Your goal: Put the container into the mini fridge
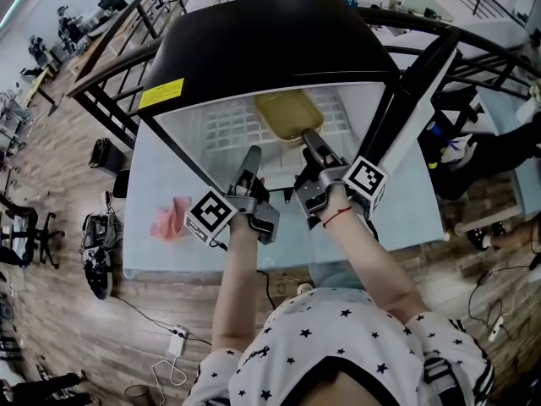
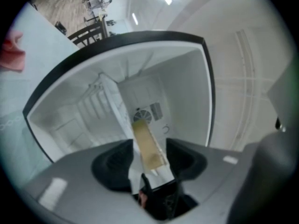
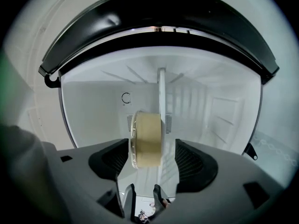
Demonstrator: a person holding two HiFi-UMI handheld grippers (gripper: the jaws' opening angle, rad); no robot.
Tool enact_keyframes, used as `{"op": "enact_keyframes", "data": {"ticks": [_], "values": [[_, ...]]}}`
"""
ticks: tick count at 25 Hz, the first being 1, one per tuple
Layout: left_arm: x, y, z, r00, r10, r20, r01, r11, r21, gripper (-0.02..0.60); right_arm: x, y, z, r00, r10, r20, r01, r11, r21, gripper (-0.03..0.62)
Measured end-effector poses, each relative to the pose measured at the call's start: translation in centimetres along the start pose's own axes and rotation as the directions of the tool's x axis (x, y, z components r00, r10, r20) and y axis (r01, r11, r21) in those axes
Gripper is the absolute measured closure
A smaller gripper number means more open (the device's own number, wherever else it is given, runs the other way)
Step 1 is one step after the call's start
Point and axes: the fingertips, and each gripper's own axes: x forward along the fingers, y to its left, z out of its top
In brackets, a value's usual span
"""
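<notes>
Container [image 1: 289, 112], tan plastic (rounded corners), white wire shelf [image 1: 224, 129]

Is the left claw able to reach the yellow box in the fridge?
Probably yes. The fridge stands open, and the yellow box lies straight ahead of the left claw, whose jaws are apart, with nothing between.

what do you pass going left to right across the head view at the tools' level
pink cloth → left tool → right tool → open fridge door
</notes>
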Motion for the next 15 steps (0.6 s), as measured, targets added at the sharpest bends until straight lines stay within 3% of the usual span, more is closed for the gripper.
{"op": "enact_keyframes", "data": {"ticks": [5, 11, 12, 13, 14, 15], "values": [[-1.6, 0.0, -0.7, 1.0, 0.024, 0.002, -0.024, 0.999, 0.031, 0.385, -1.9, 0.4, -0.8, 0.998, 0.052, -0.032, -0.055, 0.994, -0.091, 0.332], [-4.0, 0.4, -2.3, 0.993, 0.115, -0.005, -0.114, 0.987, 0.112, 0.52, -5.0, -0.8, -2.1, 0.996, -0.032, -0.088, 0.0, 0.939, -0.343, 0.335], [-4.4, 0.4, -2.6, 0.992, 0.13, -0.006, -0.128, 0.983, 0.133, 0.534, -5.6, -1.1, -2.3, 0.994, -0.057, -0.093, 0.017, 0.922, -0.387, 0.368], [-4.8, 0.5, -2.9, 0.989, 0.146, -0.006, -0.143, 0.977, 0.157, 0.545, -6.1, -1.5, -2.4, 0.992, -0.085, -0.094, 0.036, 0.902, -0.43, 0.459], [-5.2, 0.6, -3.3, 0.987, 0.162, -0.007, -0.158, 0.971, 0.181, 0.557, -6.6, -1.8, -2.6, 0.989, -0.111, -0.095, 0.053, 0.88, -0.472, 0.51], [-5.6, 0.7, -3.7, 0.985, 0.175, -0.008, -0.17, 0.964, 0.204, 0.569, -7.2, -2.0, -2.7, 0.987, -0.13, -0.097, 0.063, 0.856, -0.513, 0.531]]}}
